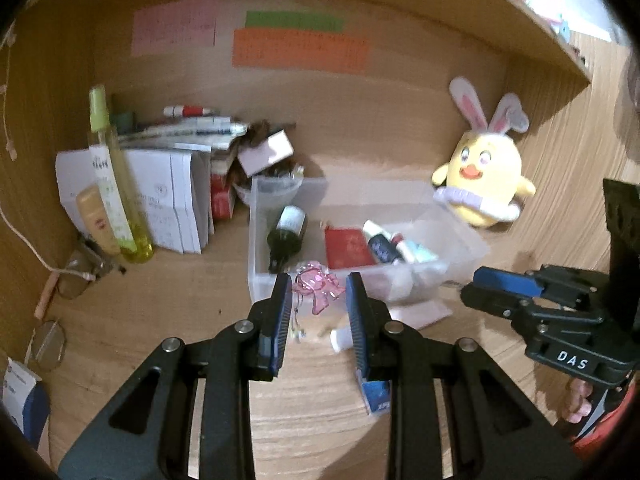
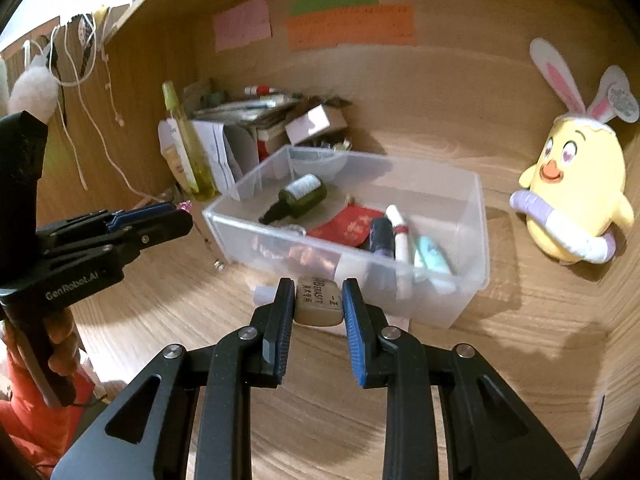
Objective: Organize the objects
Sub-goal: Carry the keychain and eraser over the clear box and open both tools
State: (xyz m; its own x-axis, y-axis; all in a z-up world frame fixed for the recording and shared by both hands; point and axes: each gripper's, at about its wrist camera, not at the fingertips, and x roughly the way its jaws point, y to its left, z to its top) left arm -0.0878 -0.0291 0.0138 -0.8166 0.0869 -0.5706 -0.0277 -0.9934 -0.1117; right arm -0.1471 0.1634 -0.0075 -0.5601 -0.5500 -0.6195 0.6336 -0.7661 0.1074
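Observation:
A clear plastic bin (image 1: 260,264) (image 2: 472,240) stands on the wooden desk. It holds a dark green bottle (image 1: 286,234) (image 2: 300,196), a red packet (image 1: 348,246) (image 2: 352,224) and several small tubes (image 2: 404,240). My left gripper (image 1: 318,300) is shut on a pink translucent hair clip (image 1: 318,290), held just in front of the bin's near wall. My right gripper (image 2: 318,300) is shut on a beige eraser (image 2: 318,300), held in front of the bin's near wall. The left gripper also shows in the right wrist view (image 2: 176,212), the right one in the left wrist view (image 1: 480,288).
A yellow chick plush (image 1: 484,176) (image 2: 576,204) stands right of the bin. A yellow-green spray bottle (image 1: 116,184) (image 2: 188,148), papers and pens pile at the back left. Glasses (image 1: 76,280) lie at left. A white tube (image 1: 340,338) and a blue box (image 1: 376,394) lie on the desk.

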